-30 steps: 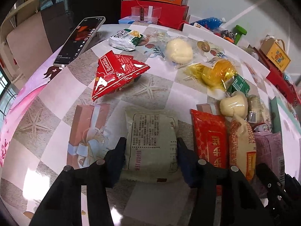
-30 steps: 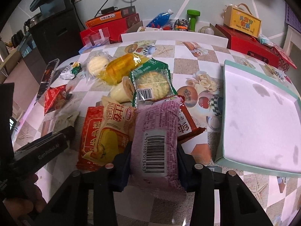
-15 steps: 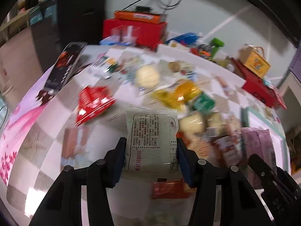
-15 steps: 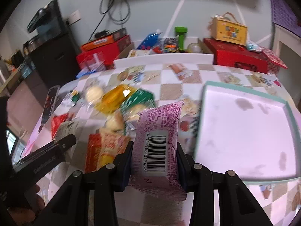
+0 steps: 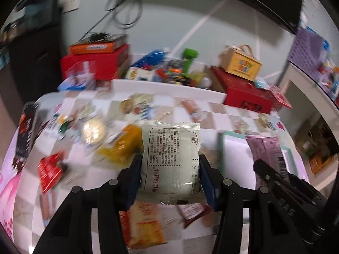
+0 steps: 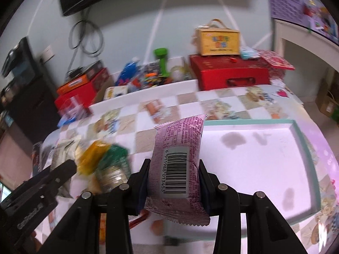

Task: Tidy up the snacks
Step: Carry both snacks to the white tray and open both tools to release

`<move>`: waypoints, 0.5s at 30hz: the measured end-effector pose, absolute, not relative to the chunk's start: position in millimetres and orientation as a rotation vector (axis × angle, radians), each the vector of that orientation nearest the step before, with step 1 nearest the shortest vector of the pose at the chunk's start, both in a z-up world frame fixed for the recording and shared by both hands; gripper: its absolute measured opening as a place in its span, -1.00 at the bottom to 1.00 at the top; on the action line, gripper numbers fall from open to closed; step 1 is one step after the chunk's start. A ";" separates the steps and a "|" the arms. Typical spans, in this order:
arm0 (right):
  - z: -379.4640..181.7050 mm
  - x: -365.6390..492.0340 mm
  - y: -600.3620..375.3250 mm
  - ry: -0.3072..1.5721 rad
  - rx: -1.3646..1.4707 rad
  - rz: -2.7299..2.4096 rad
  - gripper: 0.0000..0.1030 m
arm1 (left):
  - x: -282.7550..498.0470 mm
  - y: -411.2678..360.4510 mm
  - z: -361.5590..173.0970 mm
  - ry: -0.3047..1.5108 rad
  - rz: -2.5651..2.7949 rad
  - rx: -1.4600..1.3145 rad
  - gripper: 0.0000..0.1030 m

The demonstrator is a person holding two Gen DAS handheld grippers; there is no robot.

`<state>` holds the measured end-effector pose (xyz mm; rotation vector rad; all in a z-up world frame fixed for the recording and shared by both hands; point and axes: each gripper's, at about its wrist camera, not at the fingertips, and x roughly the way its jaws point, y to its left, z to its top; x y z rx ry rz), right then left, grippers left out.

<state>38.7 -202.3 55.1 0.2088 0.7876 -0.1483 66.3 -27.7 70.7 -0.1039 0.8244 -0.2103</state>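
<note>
Purple packet (image 6: 177, 169), barcode 6 911988 013453, in right gripper (image 6: 173, 182)

Yellow gift box (image 6: 218, 41) atop red case (image 6: 229, 75), green dumbbell (image 6: 162, 60) alongside.

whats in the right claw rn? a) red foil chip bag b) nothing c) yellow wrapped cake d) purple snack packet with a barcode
d: in the right wrist view the right claw is clamped on both sides of a purple plastic snack packet with a white barcode label facing the camera, held above the teal-rimmed white tray.
</note>
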 end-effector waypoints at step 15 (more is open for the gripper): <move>23.8 7.9 -346.1 0.802 0.382 -0.515 -0.15 | 59.7 -171.9 47.9 0.858 -0.521 0.051 0.04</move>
